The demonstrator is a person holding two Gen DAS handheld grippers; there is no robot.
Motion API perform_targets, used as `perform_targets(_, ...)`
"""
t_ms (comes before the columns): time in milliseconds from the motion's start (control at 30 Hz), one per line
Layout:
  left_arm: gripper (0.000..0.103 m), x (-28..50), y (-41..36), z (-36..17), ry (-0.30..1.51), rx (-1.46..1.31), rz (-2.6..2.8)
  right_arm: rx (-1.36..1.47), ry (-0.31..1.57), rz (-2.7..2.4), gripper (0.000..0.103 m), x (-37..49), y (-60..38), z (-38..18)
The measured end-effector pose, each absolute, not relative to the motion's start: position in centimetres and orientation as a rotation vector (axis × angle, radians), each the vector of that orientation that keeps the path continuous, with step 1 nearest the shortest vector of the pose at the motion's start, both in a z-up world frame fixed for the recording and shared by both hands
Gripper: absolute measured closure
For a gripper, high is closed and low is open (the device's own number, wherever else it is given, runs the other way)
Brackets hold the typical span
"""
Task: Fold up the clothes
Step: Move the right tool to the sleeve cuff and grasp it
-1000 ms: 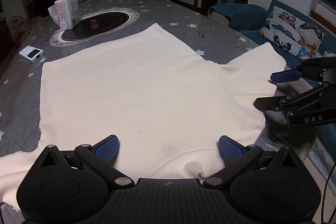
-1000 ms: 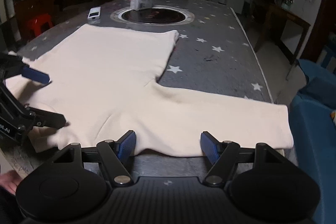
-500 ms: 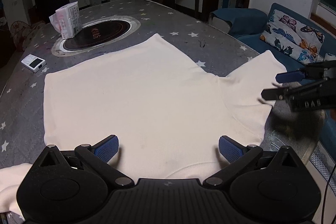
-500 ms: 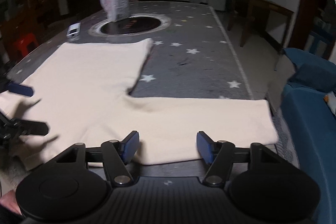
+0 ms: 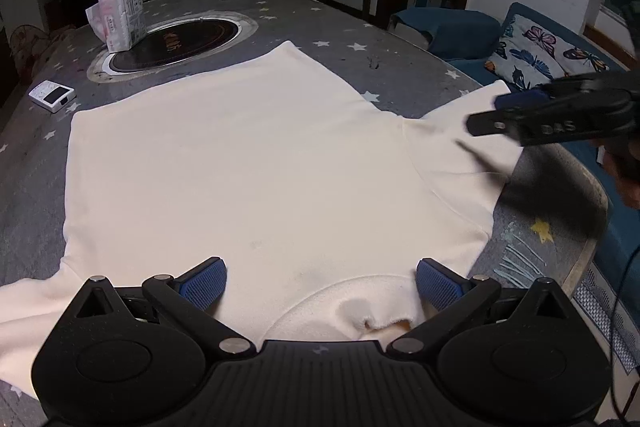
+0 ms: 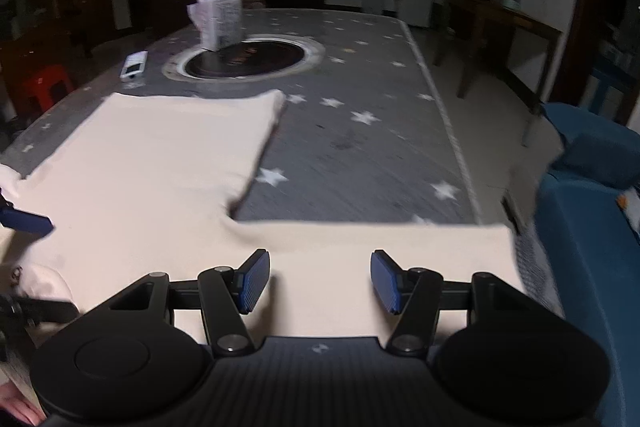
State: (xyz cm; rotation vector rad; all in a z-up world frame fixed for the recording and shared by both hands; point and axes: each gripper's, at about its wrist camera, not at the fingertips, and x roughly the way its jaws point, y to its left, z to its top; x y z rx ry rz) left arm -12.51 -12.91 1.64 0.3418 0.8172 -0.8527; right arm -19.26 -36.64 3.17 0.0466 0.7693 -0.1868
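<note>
Currently, the tabletop (image 5: 360,27), covered in grey cloth with white stars, carries every item in both views. A round dark inset plate (image 5: 176,41) sits toward its far end.

The cream garment (image 5: 240,167) lies flat and spread on the near half of the tabletop, neckline (image 5: 360,307) nearest the left wrist camera. One sleeve (image 6: 380,247) extends straight toward the tabletop's right edge; the other sleeve (image 5: 24,307) runs off to the left of the left gripper.

A blue sofa (image 6: 580,207) stands beside the tabletop, with a butterfly-print cushion (image 5: 548,55) on it.

The left gripper (image 5: 320,283) is released, its jaws wide apart, positioned over the collar area of the garment; whether its pads touch the fabric cannot be determined. The right gripper (image 6: 318,279) is likewise released, jaws spread over the right sleeve, near the cuff end; in the left wrist view it appears blurred above that sleeve.

A white printed packet (image 5: 118,17) stands upright at the rim of the inset plate. A small white device (image 5: 52,95) lies flat near the garment's far corner.
</note>
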Motion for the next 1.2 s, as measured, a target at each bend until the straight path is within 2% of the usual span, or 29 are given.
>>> perform_targets(367, 0.000, -12.5, -12.7, 1.7, 0.819, 0.348, -0.859, -0.001, 0.793, -0.141, 0.046, -14.9, -34.8, 1.3)
perform_targets(667, 0.000, -12.1, -12.7, 2.5, 0.800, 0.331, -0.854, 0.042, 0.753, -0.247, 0.048, -18.2, -37.3, 2.7)
perform_targets(800, 0.000, -11.8, -12.9, 2.5, 0.806, 0.325, -0.850, 0.085, 0.761, -0.322, 0.052, -19.9, -39.7, 2.2)
perform_targets(1200, 0.000, -12.2, -14.1, 2.7, 0.793, 0.358, -0.859, 0.213, 0.760, -0.507, 0.054, -23.5, -46.0, 0.8)
